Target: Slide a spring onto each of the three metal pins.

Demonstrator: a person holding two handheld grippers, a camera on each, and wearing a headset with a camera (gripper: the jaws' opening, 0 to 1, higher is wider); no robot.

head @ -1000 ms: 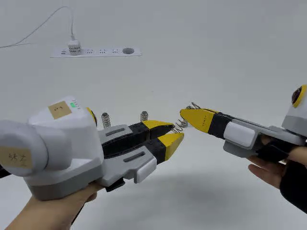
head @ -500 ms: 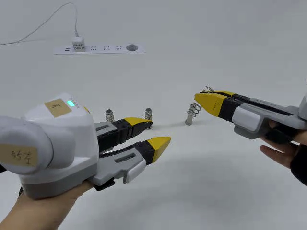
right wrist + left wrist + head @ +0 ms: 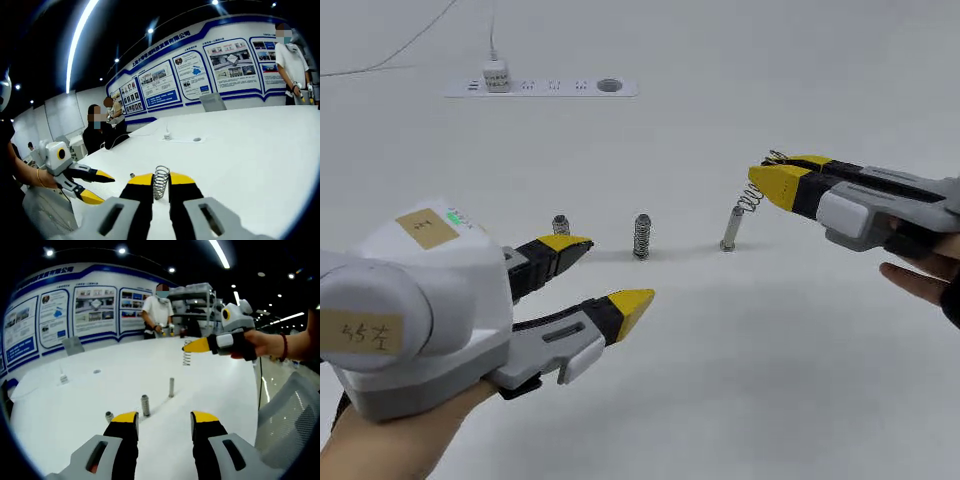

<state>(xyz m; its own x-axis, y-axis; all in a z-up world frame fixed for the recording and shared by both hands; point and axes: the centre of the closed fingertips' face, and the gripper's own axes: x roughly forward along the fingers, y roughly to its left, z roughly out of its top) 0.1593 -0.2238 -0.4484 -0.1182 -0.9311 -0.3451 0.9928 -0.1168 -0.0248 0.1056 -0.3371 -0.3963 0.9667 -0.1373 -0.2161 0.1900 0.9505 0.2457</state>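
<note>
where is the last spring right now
Head view, right side: spring pinched in the right gripper, hanging above the bare pin at the row's right end.

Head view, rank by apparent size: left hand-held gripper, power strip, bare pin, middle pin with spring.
1. left hand-held gripper, though it's nearest the camera.
2. power strip.
3. bare pin and middle pin with spring: they look about alike, so not ranked.

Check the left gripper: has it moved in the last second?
Yes. In the head view the left gripper has pulled back: its upper jaw reached right of the middle pin, and now stops left of it.
</note>
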